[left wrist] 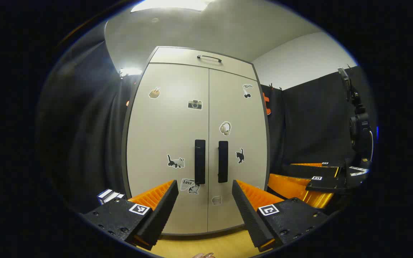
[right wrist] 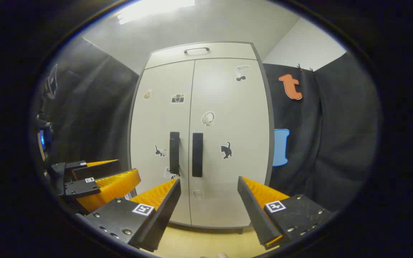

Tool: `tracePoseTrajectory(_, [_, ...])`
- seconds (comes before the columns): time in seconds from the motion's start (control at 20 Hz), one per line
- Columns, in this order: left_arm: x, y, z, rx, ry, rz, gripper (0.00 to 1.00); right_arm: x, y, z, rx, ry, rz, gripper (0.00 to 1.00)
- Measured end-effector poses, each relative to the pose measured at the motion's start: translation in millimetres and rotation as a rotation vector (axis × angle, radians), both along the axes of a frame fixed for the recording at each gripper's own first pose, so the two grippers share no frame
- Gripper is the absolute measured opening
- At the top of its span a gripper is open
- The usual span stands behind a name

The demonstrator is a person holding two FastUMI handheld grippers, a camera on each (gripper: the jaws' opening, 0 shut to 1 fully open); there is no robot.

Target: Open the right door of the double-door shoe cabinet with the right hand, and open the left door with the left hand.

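- While both doors are shut, the cabinet fills the middle of each view, standing on the floor with nothing gripped yet.
- The right gripper, jaws spread wide and empty at bottom centre, should probably rise and shift slightly left to straddle the right handle.
- The left gripper, likewise agape, sits below the left handle; close squarely before pulling.

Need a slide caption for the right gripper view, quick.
Open right claw faces the shut shoe cabinet, short of its right door handle.
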State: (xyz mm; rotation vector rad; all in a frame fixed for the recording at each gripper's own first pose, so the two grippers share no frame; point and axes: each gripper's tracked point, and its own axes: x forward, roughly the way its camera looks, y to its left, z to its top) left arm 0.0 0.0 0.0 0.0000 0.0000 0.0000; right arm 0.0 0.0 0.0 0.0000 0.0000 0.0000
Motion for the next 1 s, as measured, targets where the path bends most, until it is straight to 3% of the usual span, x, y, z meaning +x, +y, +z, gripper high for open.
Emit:
tracePoseTrajectory(0.1, [0.5,1.2,-2.2,-0.012,0.006,0.004,0.94,1.1,0.6,-0.6,-0.002,-0.001,0.006,0.97])
tracePoseTrajectory(0.35, [0.9,8.8,-2.7,-0.01,0.008,0.029,0.94,3.7,-1.4,0.0,-0.013,-0.008,0.008,0.97])
tracePoseTrajectory(0.4, [1.8,9.3,-3.0,-0.008,0.009,0.032,0.89,4.0,-1.5,0.8,-0.016,-0.009,0.009,0.97])
tracePoseTrajectory(0.45, [2.1,9.8,-3.3,-0.007,0.01,0.033,0.94,4.1,-0.8,0.9,-0.015,-0.01,0.012,0.97])
tracePoseTrajectory(0.5, [2.1,9.0,-4.0,-0.007,0.012,0.033,0.89,4.4,-0.3,1.2,-0.014,-0.011,0.015,0.97])
tracePoseTrajectory(0.55, [1.8,8.6,-3.9,-0.007,0.013,0.032,0.99,4.4,-1.1,0.6,-0.014,-0.011,0.016,0.97])
tracePoseTrajectory(0.6, [1.8,8.0,-3.7,-0.007,0.012,0.033,0.89,4.1,-2.0,1.0,-0.016,-0.012,0.014,0.97])
tracePoseTrajectory(0.75, [1.0,7.6,-2.3,0.0,0.007,0.035,0.89,4.0,-4.2,2.7,-0.018,-0.018,0.013,0.97])
tracePoseTrajectory(0.8, [1.0,7.5,-2.1,0.002,0.007,0.036,0.94,4.0,-4.5,3.5,-0.018,-0.02,0.013,0.97])
tracePoseTrajectory(0.95, [0.1,6.8,-2.9,0.001,0.008,0.043,0.94,4.6,-5.2,3.2,-0.019,-0.019,0.022,0.97])
tracePoseTrajectory(1.0, [-0.1,7.3,-3.5,0.0,0.009,0.049,0.89,5.1,-5.6,2.8,-0.021,-0.017,0.025,0.97])
